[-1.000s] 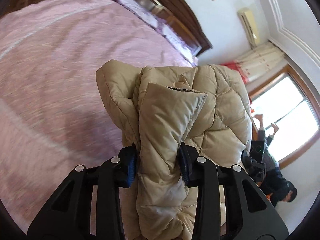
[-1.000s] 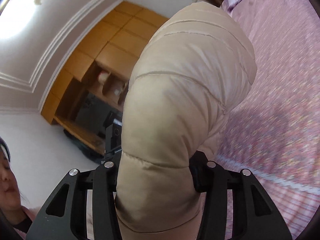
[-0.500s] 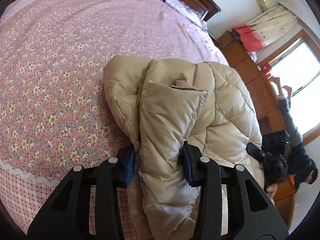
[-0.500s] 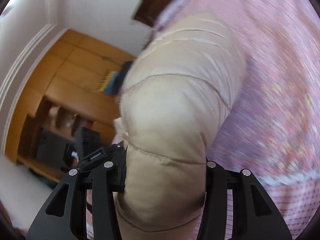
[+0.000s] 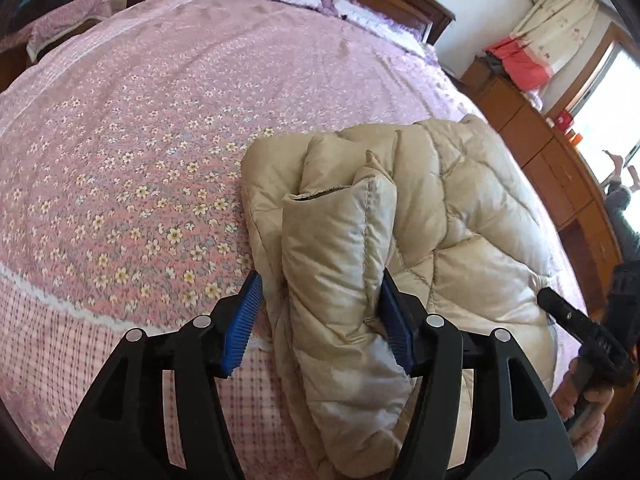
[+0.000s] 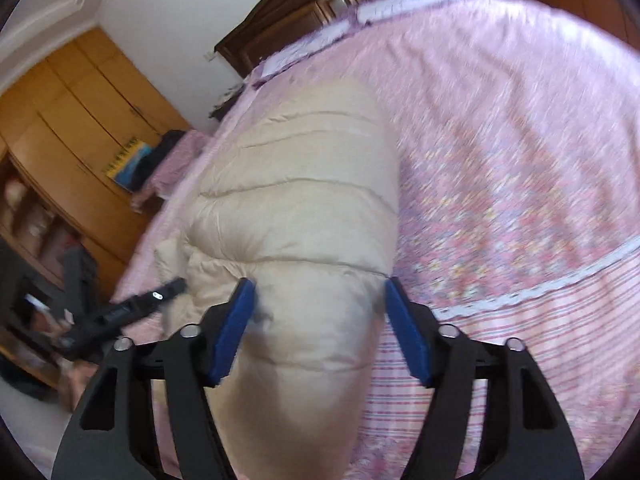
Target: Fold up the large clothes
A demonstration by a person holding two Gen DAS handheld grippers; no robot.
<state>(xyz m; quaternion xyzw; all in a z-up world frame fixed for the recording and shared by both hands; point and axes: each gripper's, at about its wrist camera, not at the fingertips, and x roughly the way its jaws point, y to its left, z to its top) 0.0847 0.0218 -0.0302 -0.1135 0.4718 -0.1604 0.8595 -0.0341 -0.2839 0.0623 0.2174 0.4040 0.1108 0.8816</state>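
I've lowered the folded jacket [image 5: 420,216] onto the bed [image 5: 160,128]; left gripper [image 5: 320,320] and right gripper [image 6: 318,324] are opening, fingers released around it, so this placement looks done.

no text, label or number can be read anywhere

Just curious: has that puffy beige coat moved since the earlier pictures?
Yes. The coat has come down onto the pink bedspread; earlier it hung up against the headboard and wall.

Beige quilted jacket [image 5: 440,216] — bundled, on bed
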